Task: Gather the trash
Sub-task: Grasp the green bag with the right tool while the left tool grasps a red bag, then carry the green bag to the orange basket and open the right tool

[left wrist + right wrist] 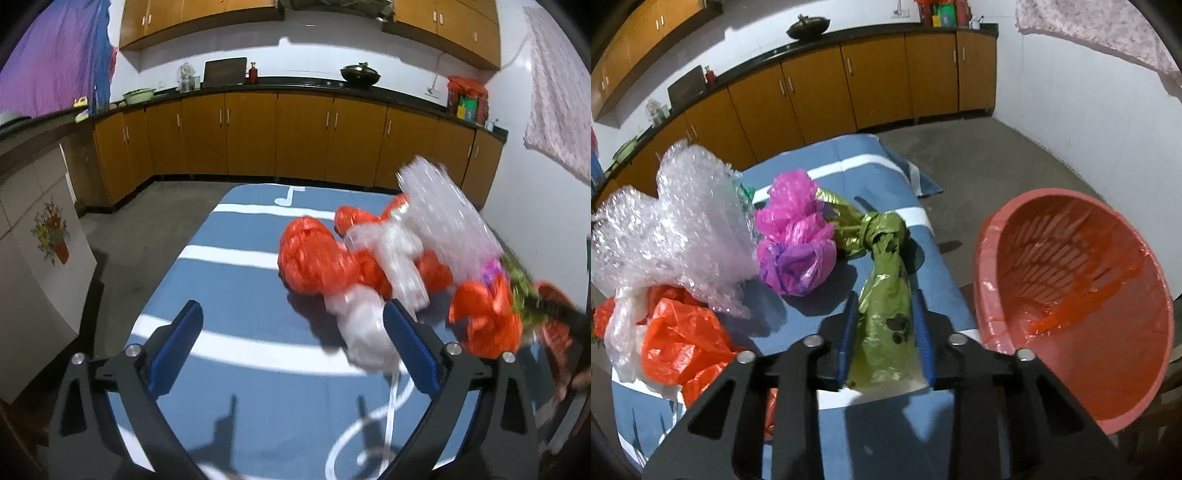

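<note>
Right gripper (pixel 884 338) holds the green plastic bag (pixel 884 295); left gripper (pixel 291 345) hangs with jaws wide, holding nothing.

Nearest, the right jaws pinch the green bag's lower end above the blue-striped bench (pixel 827 173). Just left of the green bag lie the pink bag (pixel 796 236), orange bags (pixel 683 339) and bubble wrap (pixel 683 218). Right of the green bag, off the bench edge, stands the red basket (pixel 1071 295) with an orange liner. Farthest, brown cabinets (pixel 871 77) line the wall.

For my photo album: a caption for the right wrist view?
Right tongs grip a green bag beside the red basket.
</note>
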`<state>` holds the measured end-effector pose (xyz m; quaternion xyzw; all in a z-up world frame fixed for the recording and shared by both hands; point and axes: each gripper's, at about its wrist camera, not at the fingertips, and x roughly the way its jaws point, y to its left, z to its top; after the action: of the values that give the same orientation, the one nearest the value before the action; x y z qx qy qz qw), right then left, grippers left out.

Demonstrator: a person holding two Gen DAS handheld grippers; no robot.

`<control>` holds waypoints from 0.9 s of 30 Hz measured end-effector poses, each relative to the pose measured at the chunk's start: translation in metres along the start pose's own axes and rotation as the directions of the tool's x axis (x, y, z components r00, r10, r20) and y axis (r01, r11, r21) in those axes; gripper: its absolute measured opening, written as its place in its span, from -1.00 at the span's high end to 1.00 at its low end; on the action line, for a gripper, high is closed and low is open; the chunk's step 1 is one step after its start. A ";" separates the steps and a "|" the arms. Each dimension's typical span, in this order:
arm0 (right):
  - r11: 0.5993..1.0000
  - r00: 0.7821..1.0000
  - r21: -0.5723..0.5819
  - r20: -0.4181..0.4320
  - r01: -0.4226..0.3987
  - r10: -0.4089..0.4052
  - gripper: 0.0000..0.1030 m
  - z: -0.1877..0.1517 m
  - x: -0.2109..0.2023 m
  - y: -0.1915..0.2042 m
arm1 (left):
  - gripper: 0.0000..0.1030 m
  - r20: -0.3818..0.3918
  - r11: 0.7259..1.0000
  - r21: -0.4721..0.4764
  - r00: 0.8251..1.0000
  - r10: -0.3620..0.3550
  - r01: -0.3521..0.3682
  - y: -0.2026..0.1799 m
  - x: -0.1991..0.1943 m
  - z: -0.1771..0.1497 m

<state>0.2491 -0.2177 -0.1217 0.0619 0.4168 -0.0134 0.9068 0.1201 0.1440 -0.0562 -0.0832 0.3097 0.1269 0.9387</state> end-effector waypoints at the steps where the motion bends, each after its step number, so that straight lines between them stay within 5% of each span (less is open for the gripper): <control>1: 1.000 1.000 -0.004 -0.006 -0.004 0.004 0.74 0.000 0.003 0.000 | -0.83 0.002 1.000 -0.012 1.000 -0.002 0.002 0.003 0.004 0.007; 6: 1.000 1.000 -0.012 -0.005 -0.025 0.025 0.86 -0.005 0.002 0.000 | -0.57 -0.005 1.000 -0.014 1.000 0.001 -0.001 0.004 0.027 0.031; 16: 0.998 0.999 -0.057 0.013 -0.030 0.030 0.87 -0.007 -0.007 0.010 | -0.32 -0.144 1.000 -0.004 0.989 -0.017 0.016 -0.004 0.081 0.039; 20: 0.998 0.999 -0.059 0.016 -0.035 0.036 0.87 -0.008 -0.009 0.010 | -0.01 -0.215 1.000 -0.001 0.977 -0.017 0.017 -0.004 0.096 0.031; 23: 0.998 0.999 -0.057 0.023 -0.040 0.041 0.88 -0.008 -0.012 0.008 | 0.40 -0.243 1.000 -0.006 0.970 -0.025 0.024 -0.001 0.102 0.027; 27: 0.997 0.998 -0.059 0.037 -0.048 0.050 0.90 -0.008 -0.017 0.008 | 0.70 -0.232 1.000 0.002 0.972 -0.029 0.031 0.003 0.098 0.023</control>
<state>0.2322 -0.2089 -0.1132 0.0456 0.3977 0.0196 0.9162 0.2080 0.1706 -0.0975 -0.0995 0.4160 0.1012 0.8982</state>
